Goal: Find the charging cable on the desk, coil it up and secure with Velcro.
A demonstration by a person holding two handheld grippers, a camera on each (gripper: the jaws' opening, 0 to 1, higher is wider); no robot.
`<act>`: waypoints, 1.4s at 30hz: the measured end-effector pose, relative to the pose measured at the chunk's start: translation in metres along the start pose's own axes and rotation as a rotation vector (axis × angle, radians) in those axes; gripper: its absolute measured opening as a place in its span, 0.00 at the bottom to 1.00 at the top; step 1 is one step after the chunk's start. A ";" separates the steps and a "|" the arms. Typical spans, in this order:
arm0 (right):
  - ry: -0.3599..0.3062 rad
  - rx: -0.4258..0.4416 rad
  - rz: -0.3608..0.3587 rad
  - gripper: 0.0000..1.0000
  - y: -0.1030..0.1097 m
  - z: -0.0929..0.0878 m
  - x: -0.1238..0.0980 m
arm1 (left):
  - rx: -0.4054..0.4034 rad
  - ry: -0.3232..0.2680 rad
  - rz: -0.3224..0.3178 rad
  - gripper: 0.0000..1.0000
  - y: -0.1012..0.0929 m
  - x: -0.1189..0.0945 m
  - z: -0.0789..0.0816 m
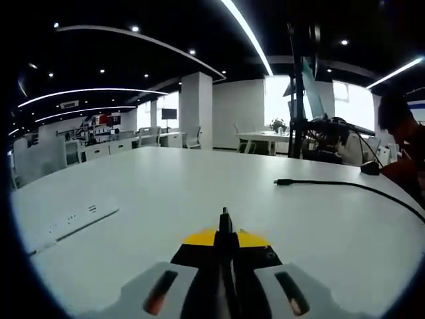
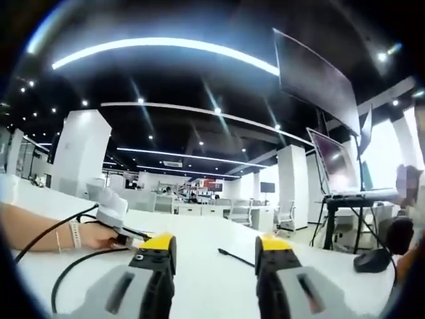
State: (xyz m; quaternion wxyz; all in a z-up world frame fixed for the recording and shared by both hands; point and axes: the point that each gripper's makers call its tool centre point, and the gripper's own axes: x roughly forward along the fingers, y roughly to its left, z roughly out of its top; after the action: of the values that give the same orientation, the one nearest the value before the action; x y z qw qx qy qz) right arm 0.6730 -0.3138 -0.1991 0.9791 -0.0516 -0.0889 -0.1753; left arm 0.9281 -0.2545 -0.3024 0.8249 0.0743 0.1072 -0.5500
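Jaws: left gripper closed on 1 plug end of the charging cable, its other end lying loose on the white worktop ahead-right of the jaws. Right gripper jaws parted, holding nothing; cable tip lies between them, farther off. Advice: keep the left grip firm, take slack with the right, form even loops.

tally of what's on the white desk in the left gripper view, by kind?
Black charging cable: 1
White power strip: 1
Black mouse-like object: 1
Total: 3
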 end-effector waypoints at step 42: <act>0.226 -0.082 0.253 0.42 -0.024 -0.029 0.128 | 0.001 -0.008 -0.010 0.09 -0.001 -0.001 0.000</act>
State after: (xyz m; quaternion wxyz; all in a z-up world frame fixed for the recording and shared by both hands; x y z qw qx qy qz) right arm 0.7874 -0.3832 -0.2007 0.9942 -0.0824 0.0361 -0.0587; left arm 0.9271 -0.2542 -0.3018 0.8224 0.0720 0.1038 -0.5546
